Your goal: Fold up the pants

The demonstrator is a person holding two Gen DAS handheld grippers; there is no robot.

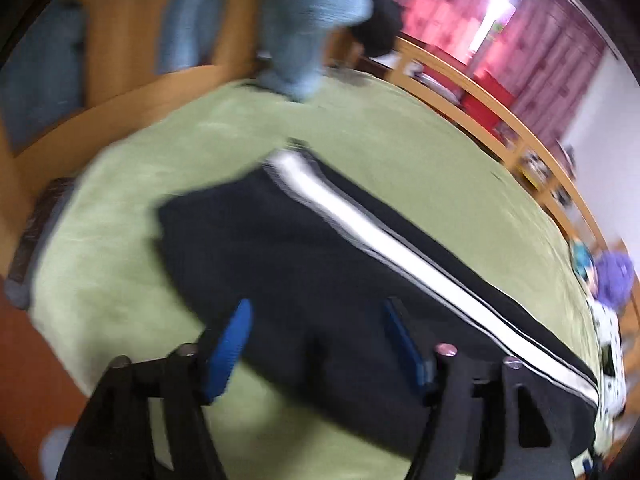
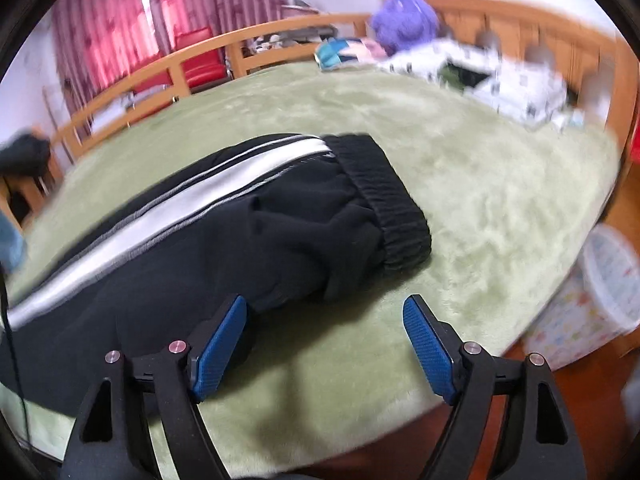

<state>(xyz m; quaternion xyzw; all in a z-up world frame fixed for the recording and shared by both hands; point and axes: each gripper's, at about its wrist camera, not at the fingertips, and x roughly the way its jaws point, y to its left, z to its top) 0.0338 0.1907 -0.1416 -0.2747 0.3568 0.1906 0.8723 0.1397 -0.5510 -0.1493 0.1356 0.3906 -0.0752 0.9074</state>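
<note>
A wide bed (image 2: 500, 200) under a fuzzy green blanket (image 1: 380, 152) fills both views, ringed by a wooden rail (image 2: 132, 80), with pink curtains (image 2: 100, 20) and a red chair (image 2: 200, 60) behind. Black pants (image 2: 248, 232) with a white side stripe (image 1: 360, 224) lie folded lengthwise on the blanket, elastic waistband (image 2: 392, 204) toward the headboard. No readable writing shows. The left hand-held gripper (image 1: 316, 344) and right hand-held gripper (image 2: 326, 344) hover over the pants' near edge, both spread wide and holding nothing.
</note>
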